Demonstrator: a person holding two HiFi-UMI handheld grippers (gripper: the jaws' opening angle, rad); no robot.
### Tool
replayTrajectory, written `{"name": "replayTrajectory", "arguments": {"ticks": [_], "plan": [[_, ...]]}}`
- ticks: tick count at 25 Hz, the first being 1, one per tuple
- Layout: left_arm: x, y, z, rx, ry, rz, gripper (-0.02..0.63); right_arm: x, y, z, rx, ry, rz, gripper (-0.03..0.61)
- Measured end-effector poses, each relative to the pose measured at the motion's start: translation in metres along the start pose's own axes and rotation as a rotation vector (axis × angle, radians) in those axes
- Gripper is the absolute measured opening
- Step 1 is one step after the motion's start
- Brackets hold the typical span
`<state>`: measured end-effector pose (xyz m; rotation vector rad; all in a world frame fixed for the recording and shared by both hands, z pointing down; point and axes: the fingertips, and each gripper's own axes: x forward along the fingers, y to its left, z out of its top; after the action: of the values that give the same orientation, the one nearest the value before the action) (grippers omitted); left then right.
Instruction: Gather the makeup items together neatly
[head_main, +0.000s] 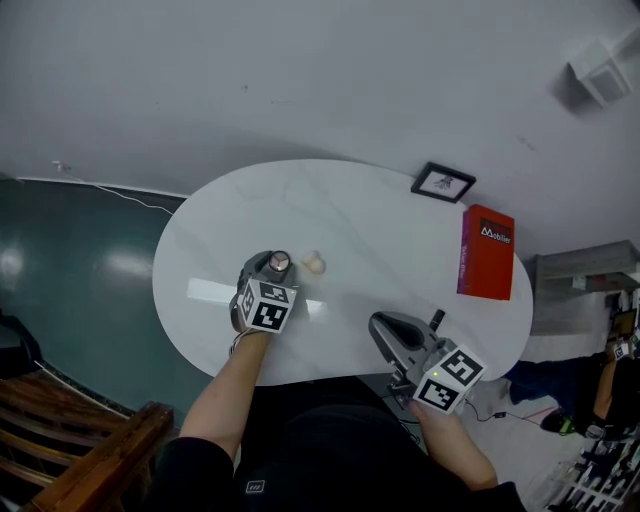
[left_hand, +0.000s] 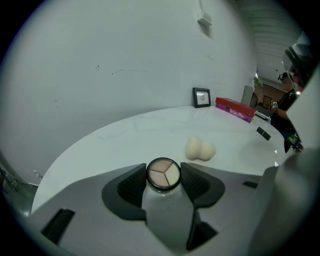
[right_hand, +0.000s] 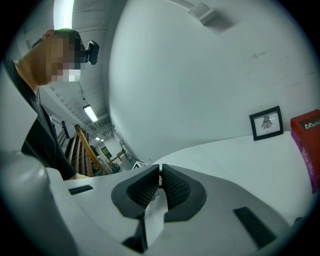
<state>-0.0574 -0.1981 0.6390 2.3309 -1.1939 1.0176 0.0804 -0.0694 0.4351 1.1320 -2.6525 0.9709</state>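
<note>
Left gripper (left_hand: 162, 176) clamps the round compact (left_hand: 163, 173), near the sponge (left_hand: 200, 149) on the table (left_hand: 120, 137).
Lower it flat just beside the sponge before releasing; right gripper (right_hand: 160, 186), jaws together, empty, idles at table edge.

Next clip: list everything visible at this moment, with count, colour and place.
table: one, white, oval, centre of the head view
eyeshadow compact: one, round, dark rim, three pale shades, between the left gripper's jaws
makeup sponge: one, cream, on the table beside the compact
small black item: one, on the table near the right gripper; too small to identify
red box: one, table's right side
picture frame: one, black, table's far edge
wooden furniture: brown, floor, lower left
left gripper: grey, shut on the compact
right gripper: grey, shut, empty
</note>
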Motion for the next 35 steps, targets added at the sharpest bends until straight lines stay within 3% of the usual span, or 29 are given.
{"name": "replayTrajectory", "arguments": {"ticks": [5, 10, 17, 20, 24, 35], "plan": [[-0.003, 0.002, -0.003, -0.026, -0.007, -0.005, 0.222, -0.004, 0.003, 0.000, -0.005, -0.004, -0.008, 0.038], [-0.009, 0.003, 0.008, -0.023, -0.075, -0.010, 0.264, -0.006, 0.006, -0.002, -0.004, -0.006, -0.013, 0.038], [-0.046, -0.002, 0.025, -0.042, -0.163, -0.029, 0.260, 0.001, 0.014, 0.010, -0.027, -0.037, 0.006, 0.038], [-0.076, -0.008, 0.039, -0.036, -0.214, -0.038, 0.218, 0.008, 0.019, 0.022, -0.044, -0.060, 0.023, 0.038], [-0.113, -0.011, 0.061, -0.069, -0.302, -0.067, 0.040, 0.017, 0.025, 0.035, -0.072, -0.078, 0.045, 0.038], [-0.182, -0.009, 0.110, -0.115, -0.453, -0.037, 0.025, 0.051, 0.027, 0.047, -0.281, -0.060, 0.117, 0.038]]}}
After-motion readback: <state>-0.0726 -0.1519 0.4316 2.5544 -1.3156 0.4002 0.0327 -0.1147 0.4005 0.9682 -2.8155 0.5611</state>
